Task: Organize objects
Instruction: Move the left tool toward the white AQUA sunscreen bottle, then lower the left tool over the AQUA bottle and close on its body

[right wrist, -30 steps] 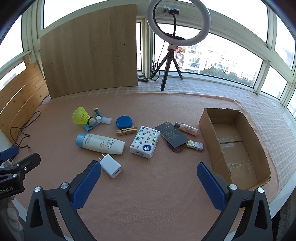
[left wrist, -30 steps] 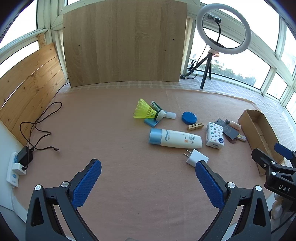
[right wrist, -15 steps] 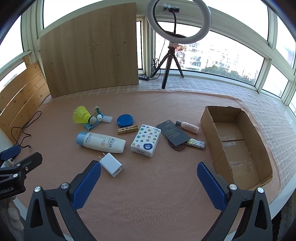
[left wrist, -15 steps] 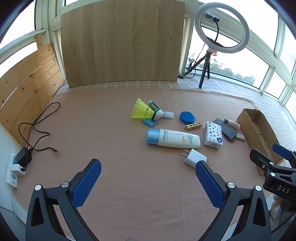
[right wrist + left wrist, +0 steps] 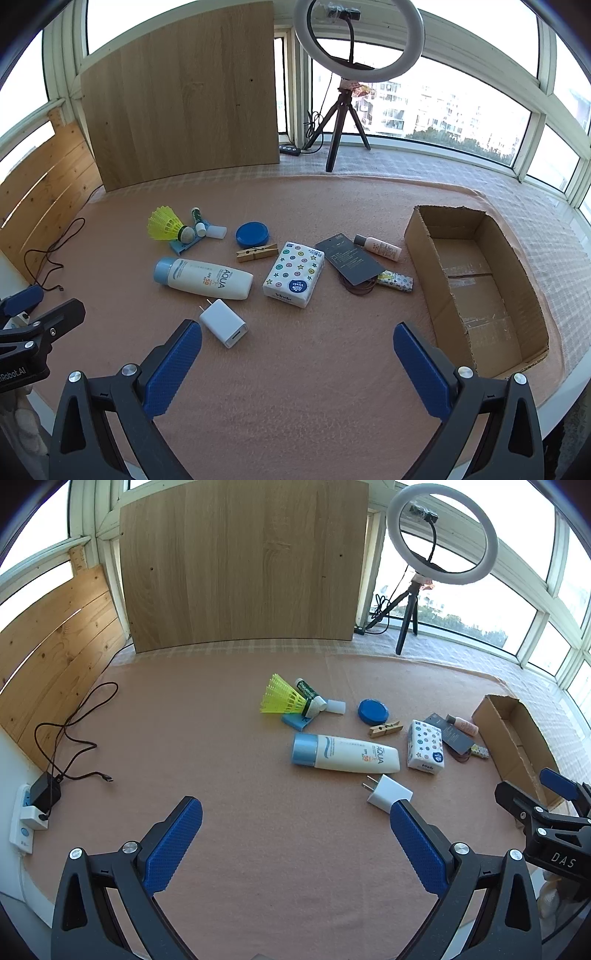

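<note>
Since the earlier frames, both cameras have shifted slightly and the objects have not moved on the pink mat [image 5: 295, 369]. Readable print: "AQUA" and "SPF 50" on the white sunscreen tube [image 5: 207, 281], "Vinda" on the dotted tissue pack [image 5: 294, 273], "DAS" on the right tool body in the left view. Left gripper [image 5: 295, 842]: fingers spread wide, holding nothing, above bare mat near the white charger plug [image 5: 388, 795]. Right gripper [image 5: 297, 363]: fingers equally spread, empty, touching nothing. Cardboard box [image 5: 524, 295] lies open at the right, apart from the scattered items.
</note>
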`<state>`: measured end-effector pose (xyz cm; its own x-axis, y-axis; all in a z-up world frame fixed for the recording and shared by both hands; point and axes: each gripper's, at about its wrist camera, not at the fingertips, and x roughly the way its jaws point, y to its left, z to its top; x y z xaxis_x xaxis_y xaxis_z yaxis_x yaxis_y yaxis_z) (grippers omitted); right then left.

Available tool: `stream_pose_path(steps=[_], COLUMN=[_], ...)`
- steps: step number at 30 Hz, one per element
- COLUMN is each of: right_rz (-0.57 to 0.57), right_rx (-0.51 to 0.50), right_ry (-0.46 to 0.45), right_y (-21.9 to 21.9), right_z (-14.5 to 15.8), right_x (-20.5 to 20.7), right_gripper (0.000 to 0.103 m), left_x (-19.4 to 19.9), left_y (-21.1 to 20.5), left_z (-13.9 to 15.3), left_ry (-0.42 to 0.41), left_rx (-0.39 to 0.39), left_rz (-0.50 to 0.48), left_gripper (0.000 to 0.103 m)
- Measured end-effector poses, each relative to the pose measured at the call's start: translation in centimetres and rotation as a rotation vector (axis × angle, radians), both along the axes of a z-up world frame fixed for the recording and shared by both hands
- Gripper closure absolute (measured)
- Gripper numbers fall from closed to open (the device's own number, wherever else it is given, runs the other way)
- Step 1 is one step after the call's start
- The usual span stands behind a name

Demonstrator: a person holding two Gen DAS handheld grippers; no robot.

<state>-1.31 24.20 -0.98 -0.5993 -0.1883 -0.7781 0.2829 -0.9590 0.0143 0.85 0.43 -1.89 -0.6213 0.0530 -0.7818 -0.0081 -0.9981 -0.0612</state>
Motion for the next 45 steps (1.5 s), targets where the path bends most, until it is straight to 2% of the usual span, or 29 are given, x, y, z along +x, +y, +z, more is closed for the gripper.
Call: stream_pose_path(steps=[10,14,18,20,27,32,40,45], right_rz=[0.020,0.026,0.016,0.015,-0.020,-0.056,-0.101,-0.126], right_rx=[-0.034,-0.042,-0.048,-0.047,-0.044,-0.041,-0.036,-0.039], right_ry=[-0.040,-0.061,-0.077,-0.084,-0.098,-0.110,-0.117,-0.122], right_y=[0.2,0.4,0.8,1.0,2.4,3.8,5.7,6.8], right_z=[-1.0,-1.3,-1.6,-1.8,-2.1,-2.5,-2.9,-3.1], right_x=[-0.6,-0.9,-1.0,-1.1,-1.1,-1.2,-1.2,-1.4], right_gripper=[0.002,0.007,0.011,0.012,0.015,0.015,0.015,0.015], left_x=[-1.7,-3.5,-5.8,-7.1,-11.2,-14.4,-18.8,-20.0], left_y=[0.6,1.1,1.7,2.0,3.7,5.7,7.9,8.0], left_z=[-0.8,-1.3,-2.0,-2.5,-4.0,-5.7,-9.0,-10.8], left_ry=[-0.005,-0.013,-0.026,-0.037,-0.080,-0.142,-0.239,-0.308], left_rx=[-0.019,-0.033,-0.042,-0.045,-0.023,-0.001,0.006,0.055], left_rz=[-0.047,-0.075,-0.107,-0.122,-0.181,-0.256,-0.310,-0.319], left_gripper=[0.000,0.002,0.009,0.016,0.029,0.030,0.031,0.035])
